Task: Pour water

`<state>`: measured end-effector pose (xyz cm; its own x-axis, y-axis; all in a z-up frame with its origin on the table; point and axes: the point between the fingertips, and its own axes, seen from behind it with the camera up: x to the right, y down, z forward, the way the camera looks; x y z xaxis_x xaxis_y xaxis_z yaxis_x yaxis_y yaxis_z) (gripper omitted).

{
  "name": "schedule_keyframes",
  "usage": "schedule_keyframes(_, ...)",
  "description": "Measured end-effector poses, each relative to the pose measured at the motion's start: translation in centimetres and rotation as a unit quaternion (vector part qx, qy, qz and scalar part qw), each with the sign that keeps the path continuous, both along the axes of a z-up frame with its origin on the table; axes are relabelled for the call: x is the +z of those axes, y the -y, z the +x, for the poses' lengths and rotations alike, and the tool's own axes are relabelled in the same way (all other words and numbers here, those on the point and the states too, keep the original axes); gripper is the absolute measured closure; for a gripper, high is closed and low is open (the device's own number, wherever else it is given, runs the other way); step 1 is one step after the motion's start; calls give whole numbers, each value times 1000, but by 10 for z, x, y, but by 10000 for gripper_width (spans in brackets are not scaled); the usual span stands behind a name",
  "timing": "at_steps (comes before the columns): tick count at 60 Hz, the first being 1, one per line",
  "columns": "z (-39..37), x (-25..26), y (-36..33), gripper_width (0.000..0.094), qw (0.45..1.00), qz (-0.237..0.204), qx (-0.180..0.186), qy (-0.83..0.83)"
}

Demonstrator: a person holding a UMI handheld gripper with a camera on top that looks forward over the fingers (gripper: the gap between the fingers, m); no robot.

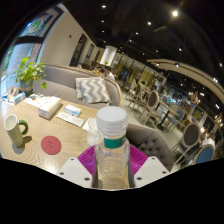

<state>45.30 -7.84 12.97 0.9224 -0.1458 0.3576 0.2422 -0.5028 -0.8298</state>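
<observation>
Gripper (112, 170) closed on a clear water bottle (112, 150), both pink-padded fingers (88, 160) pressed against its sides. Bottle upright between the fingers, long axis vertical, white cap (112, 120) on top and apparently not yet removed. Label band just below the cap, clear body running down out of sight between the pads.

Beyond the bottle, a pale wooden table (40, 135). Ahead and off to the left of the fingers, a green-and-white mug (17, 127) near the table's far-left edge, well apart from the bottle. Between mug and bottle, a round pink coaster (51, 146) lying flat. Further back, a stack of books or boxes (43, 104) and a flat magazine (72, 115). Past the table, a grey sofa with a chevron cushion (92, 90), a potted plant (30, 72) by the window, chairs and tables deeper in the room.

Likely receiving vessel: the mug, judged from the task alone. Key relation for the coming move: mug lies forward-left of the held bottle, so a carry to the left before any tilt, then rotation of the bottle's long axis toward the mug's open mouth. With the cap seemingly in place, no water able to leave yet; worth confirming, since the top is hard to read.
</observation>
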Motion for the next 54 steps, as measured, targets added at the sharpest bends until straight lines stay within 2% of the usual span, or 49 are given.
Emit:
schedule_keyframes(10, -54, 78, -21, 525, 975, 3, 25, 220)
schedule_keyframes(20, -142, 108, -43, 525, 890, -11, 82, 448)
schedule_keyframes(25, -185, 101, -50, 529, 837, -26, 114, 534)
schedule_keyframes(33, -224, 61, -56, 530, 759, -72, 163, 626)
schedule_keyframes(43, -252, 35, -57, 529, 667, -113, 201, 708)
schedule_keyframes(49, -257, 27, -61, 529, 647, -128, 206, 723)
schedule_keyframes(54, -258, 27, -61, 529, 661, -132, 208, 709)
